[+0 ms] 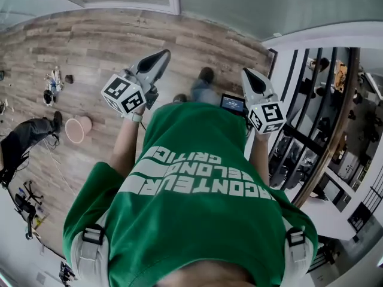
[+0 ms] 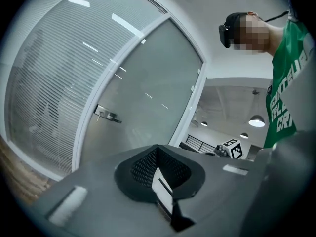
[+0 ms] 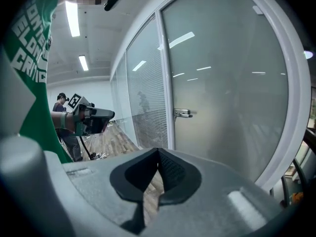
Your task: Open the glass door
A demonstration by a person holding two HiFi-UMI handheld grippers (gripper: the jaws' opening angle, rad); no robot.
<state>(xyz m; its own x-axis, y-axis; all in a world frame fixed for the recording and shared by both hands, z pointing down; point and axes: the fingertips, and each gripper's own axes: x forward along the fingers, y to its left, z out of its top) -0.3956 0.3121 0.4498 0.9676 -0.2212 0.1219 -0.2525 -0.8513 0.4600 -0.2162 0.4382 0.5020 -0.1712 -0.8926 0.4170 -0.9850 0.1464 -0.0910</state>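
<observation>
The frosted glass door (image 2: 148,93) stands shut in its white frame, with a metal lever handle (image 2: 107,115) on its left edge. From the right gripper view the same door (image 3: 227,93) and handle (image 3: 183,113) lie ahead, well out of reach. In the head view the door (image 1: 239,5) runs along the top. My left gripper (image 1: 157,58) and right gripper (image 1: 250,76) are held up in front of the green shirt, pointing at the door. Both are shut with nothing in them. Their jaws (image 2: 158,153) (image 3: 158,154) touch nothing.
A black railing (image 1: 311,118) over a lower floor runs along the right. On the wooden floor to the left lie a pink round dish (image 1: 78,129), a black bag (image 1: 24,137) and loose cables (image 1: 51,88). A blinds-covered glass wall (image 2: 44,93) stands left of the door.
</observation>
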